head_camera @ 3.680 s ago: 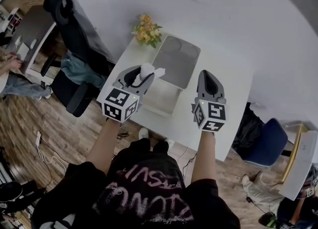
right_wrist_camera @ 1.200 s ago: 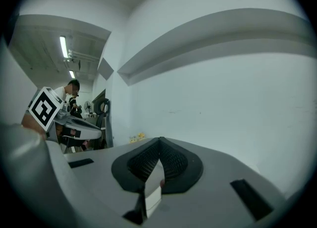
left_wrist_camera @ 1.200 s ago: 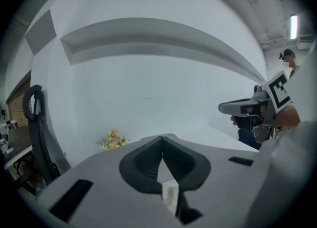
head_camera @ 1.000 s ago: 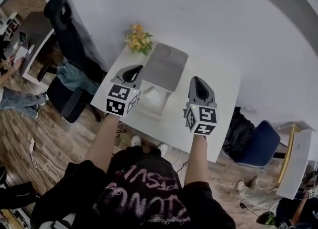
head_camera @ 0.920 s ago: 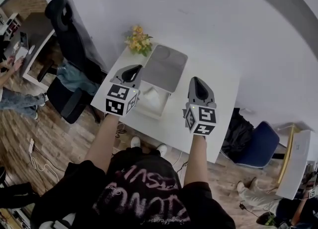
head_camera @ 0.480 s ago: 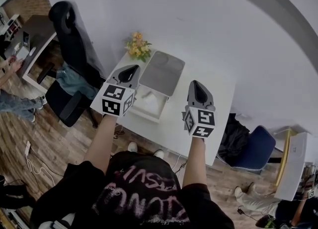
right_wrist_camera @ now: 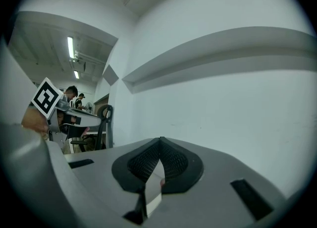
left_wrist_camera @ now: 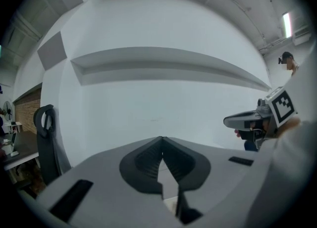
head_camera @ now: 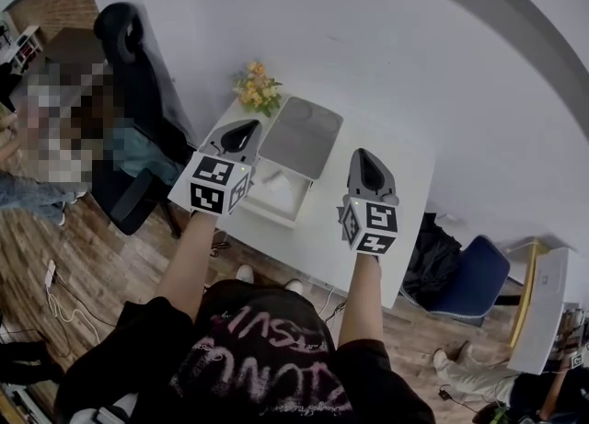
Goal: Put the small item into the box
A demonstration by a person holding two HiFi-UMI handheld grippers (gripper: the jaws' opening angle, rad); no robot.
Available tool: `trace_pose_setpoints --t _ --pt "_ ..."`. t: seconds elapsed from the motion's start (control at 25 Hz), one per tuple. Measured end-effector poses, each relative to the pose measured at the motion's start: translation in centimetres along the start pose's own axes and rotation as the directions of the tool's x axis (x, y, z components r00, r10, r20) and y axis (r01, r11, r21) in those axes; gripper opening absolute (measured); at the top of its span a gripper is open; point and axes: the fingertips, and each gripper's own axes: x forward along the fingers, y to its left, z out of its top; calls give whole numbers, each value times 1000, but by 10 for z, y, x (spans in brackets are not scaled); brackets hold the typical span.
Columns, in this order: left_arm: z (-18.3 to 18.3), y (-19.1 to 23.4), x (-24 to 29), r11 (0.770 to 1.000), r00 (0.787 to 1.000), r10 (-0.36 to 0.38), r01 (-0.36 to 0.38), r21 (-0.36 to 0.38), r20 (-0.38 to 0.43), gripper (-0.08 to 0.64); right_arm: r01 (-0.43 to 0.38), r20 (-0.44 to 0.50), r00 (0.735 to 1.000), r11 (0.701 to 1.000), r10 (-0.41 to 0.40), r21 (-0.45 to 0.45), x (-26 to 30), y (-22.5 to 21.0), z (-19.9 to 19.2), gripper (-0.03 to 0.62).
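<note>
In the head view a white box point(head_camera: 272, 201) stands open on the white table point(head_camera: 396, 183), its grey lid point(head_camera: 300, 137) folded back toward the wall. A small pale item point(head_camera: 279, 183) lies inside the box. My left gripper point(head_camera: 242, 126) hovers over the box's left edge, shut and empty. To the right of the box, my right gripper point(head_camera: 362, 154) hangs above bare tabletop, also shut and empty. The left gripper view shows its jaws point(left_wrist_camera: 162, 139) closed, facing the white wall. In the right gripper view the jaws point(right_wrist_camera: 159, 140) meet at the tip.
A bunch of yellow flowers point(head_camera: 255, 87) stands at the table's far left corner. A black office chair point(head_camera: 127, 50) is left of the table, with a dark bag point(head_camera: 433, 240) and a blue chair point(head_camera: 480, 273) to the right. The white wall lies just behind.
Earlier the left gripper held the white item over the box; now the item lies in the box and the gripper is empty. Over the last second both grippers have barely moved.
</note>
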Motion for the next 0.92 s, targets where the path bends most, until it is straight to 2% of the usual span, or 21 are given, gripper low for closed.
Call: trace_pose_setpoints --t 0.92 --pt "8 8 3 1000 1000 9 -9 2 29 2 -1 20 1000 1000 1 9 11 -2 7 5"
